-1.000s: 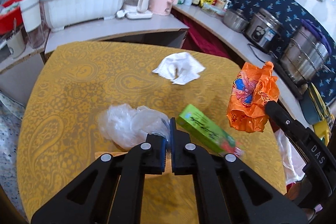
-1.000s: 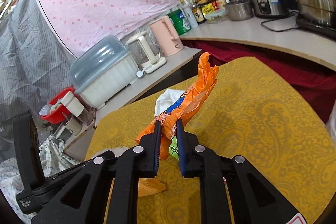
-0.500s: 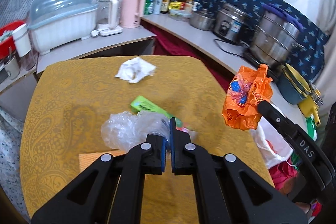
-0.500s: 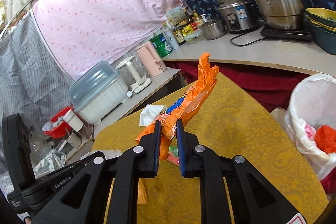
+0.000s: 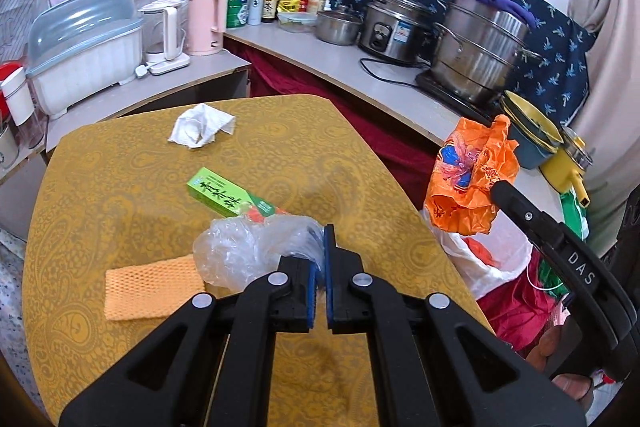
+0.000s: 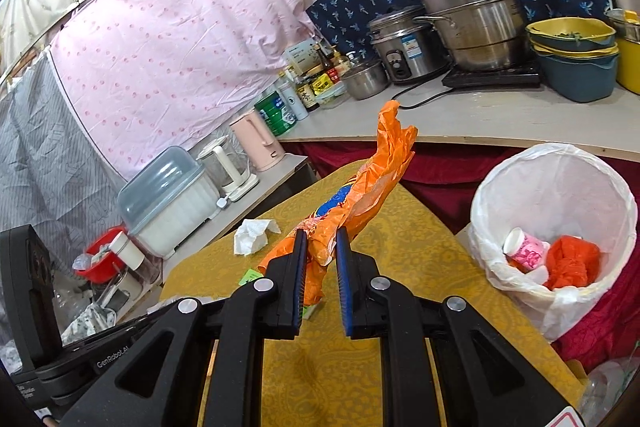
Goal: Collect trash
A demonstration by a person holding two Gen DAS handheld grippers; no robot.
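Trash is getting hauled two at once: the right gripper [image 6: 321, 259] is pinching an orange bag [image 6: 356, 187] beside the white-lined bin [image 6: 520, 291], while the left gripper [image 5: 319, 281] is clamping crinkly clear plastic [image 5: 248, 251] above the table [image 5: 120, 187], probably bin-bound too.

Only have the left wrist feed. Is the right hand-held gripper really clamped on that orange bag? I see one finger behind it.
Observer: Yes. In the right wrist view, the right hand-held gripper has the orange bag pinched between both pads.
Operator: Bin's mostly hidden here. Open?
Observer: The bin has a white liner and its mouth is wide open.
Operator: Anything inside?
Observer: A pink-printed cup and a crumpled orange-red bag lie at the bottom.
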